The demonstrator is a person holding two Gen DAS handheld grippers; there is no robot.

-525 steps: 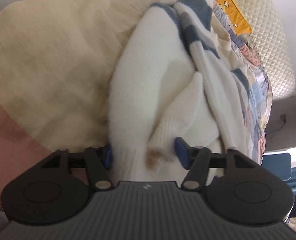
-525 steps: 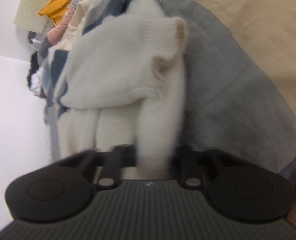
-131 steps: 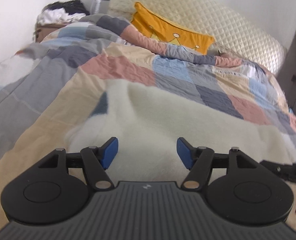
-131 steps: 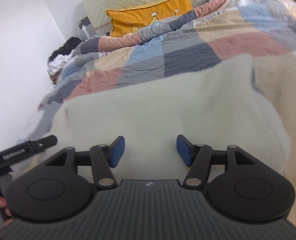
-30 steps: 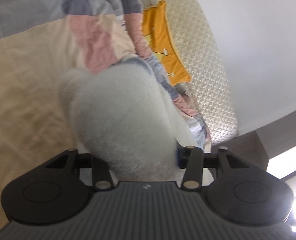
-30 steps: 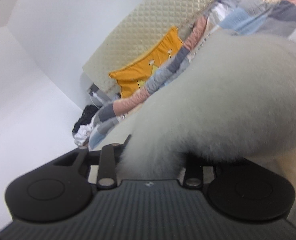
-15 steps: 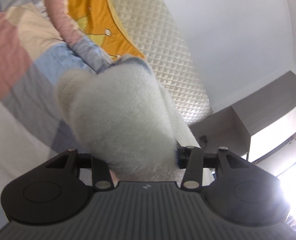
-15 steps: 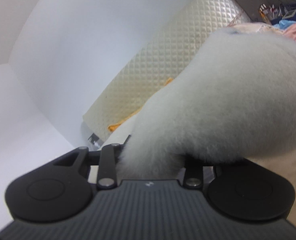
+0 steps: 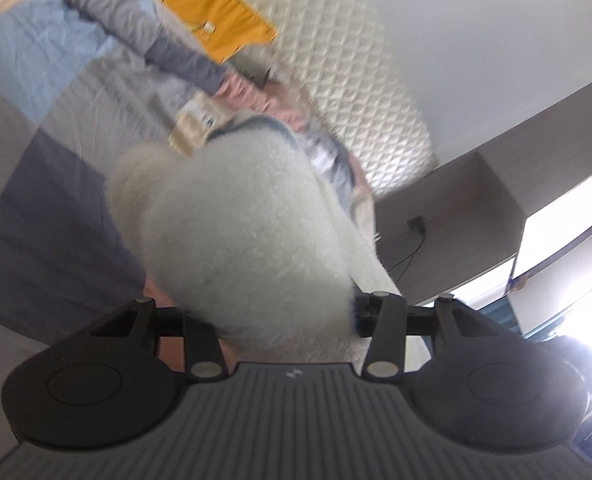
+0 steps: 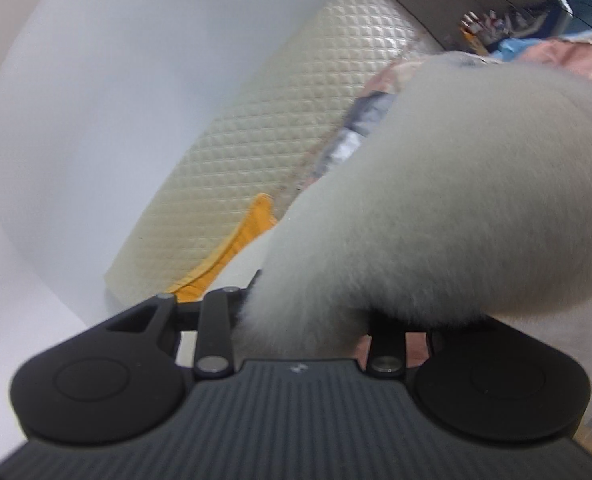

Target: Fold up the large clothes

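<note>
A thick white fluffy sweater (image 9: pixel 240 220) fills the middle of the left wrist view, bunched into a folded bundle with a blue-striped edge and a paper tag at its far end. My left gripper (image 9: pixel 284 312) is shut on its near end, the fleece hiding most of both fingers. In the right wrist view the same white sweater (image 10: pixel 456 208) bulges up and to the right. My right gripper (image 10: pixel 308 312) is shut on another part of it, with its fingertips buried in the fleece. The bundle hangs lifted above the bed.
A patchwork quilt (image 9: pixel 44 128) in grey, blue and pink covers the bed below. An orange pillow (image 9: pixel 216 8) leans on the cream quilted headboard (image 9: pixel 356 92). A grey cabinet (image 9: pixel 476 220) with a cable stands to the right. A white wall (image 10: pixel 116 100) is at left.
Both grippers have swept fast across the bed toward the headboard with the sweater held between them. The beige and pink quilt patches have slid away; the headboard, the cabinet and the wall have come into view.
</note>
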